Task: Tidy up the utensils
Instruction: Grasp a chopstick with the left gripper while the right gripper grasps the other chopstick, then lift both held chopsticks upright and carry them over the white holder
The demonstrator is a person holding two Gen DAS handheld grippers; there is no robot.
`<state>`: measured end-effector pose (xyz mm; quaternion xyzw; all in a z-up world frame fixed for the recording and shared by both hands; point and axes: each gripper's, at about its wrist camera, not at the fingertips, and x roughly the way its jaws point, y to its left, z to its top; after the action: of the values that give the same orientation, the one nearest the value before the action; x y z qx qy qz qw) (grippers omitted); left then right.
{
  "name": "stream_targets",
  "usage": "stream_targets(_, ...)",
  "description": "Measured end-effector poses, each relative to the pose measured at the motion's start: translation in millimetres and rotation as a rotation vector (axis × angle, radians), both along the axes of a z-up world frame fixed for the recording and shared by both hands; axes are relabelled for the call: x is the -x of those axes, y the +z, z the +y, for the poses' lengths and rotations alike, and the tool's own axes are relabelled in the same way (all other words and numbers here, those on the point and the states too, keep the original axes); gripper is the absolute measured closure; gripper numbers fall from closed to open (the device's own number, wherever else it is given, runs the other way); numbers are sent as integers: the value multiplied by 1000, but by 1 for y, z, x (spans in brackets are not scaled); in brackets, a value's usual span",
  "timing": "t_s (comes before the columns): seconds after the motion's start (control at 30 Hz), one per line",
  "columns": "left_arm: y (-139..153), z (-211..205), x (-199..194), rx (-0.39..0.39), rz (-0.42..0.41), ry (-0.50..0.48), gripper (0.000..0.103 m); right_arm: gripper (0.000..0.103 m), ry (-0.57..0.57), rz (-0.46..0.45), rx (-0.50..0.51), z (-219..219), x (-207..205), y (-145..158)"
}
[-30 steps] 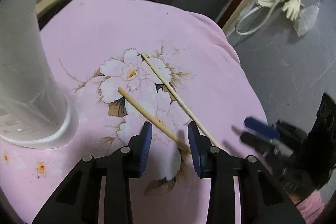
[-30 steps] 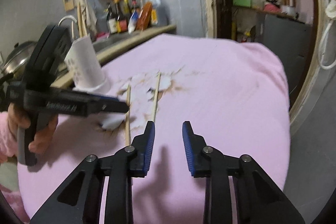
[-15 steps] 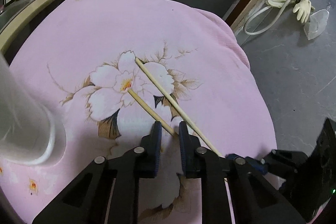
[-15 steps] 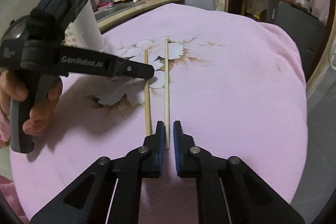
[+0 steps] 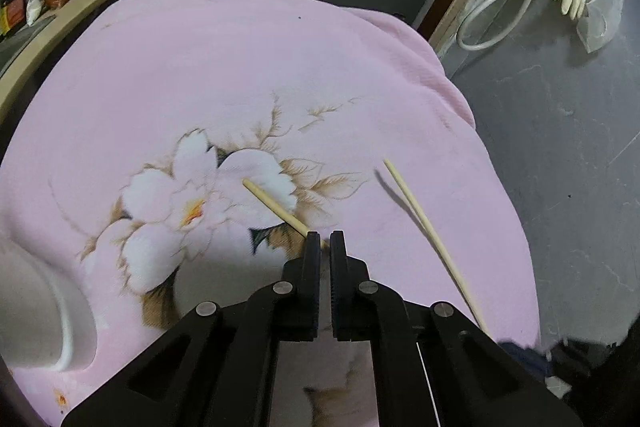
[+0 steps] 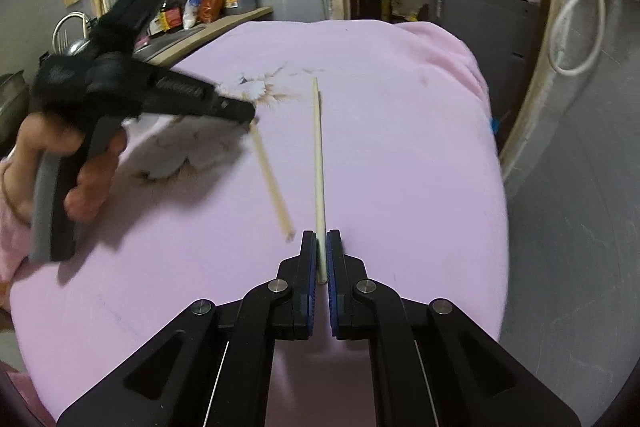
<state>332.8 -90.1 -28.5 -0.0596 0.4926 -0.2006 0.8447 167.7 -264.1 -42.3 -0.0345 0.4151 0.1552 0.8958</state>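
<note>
Two pale wooden chopsticks concern us. Left view: our left gripper clamps one chopstick, pointing up-left above the pink floral cloth. Right view: our right gripper pinches the other chopstick, apparently lifted, running straight ahead.

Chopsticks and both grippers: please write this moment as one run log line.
left gripper: shut on shorter chopstick | right gripper: shut on longer chopstick | surface: pink cloth | step: chopsticks gripped
</note>
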Motion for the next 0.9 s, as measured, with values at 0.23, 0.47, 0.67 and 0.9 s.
stream_targets(0.23,-4,-5,-10,14,45,67,85,100,-59,-19,-5,-18,16,3)
stream_targets(0.47,-1,-26,-14,-70,24,106,87,100,-81,-22,-42,-18,14,4)
stream_targets(0.67,-3,-30,-12,-80,38,21,101,100,-89,-1,-79,-20,15,5)
stream_targets(0.9,-4,-14,12,-114,45,-101,101,98,-63,39,-87,-18,9,6)
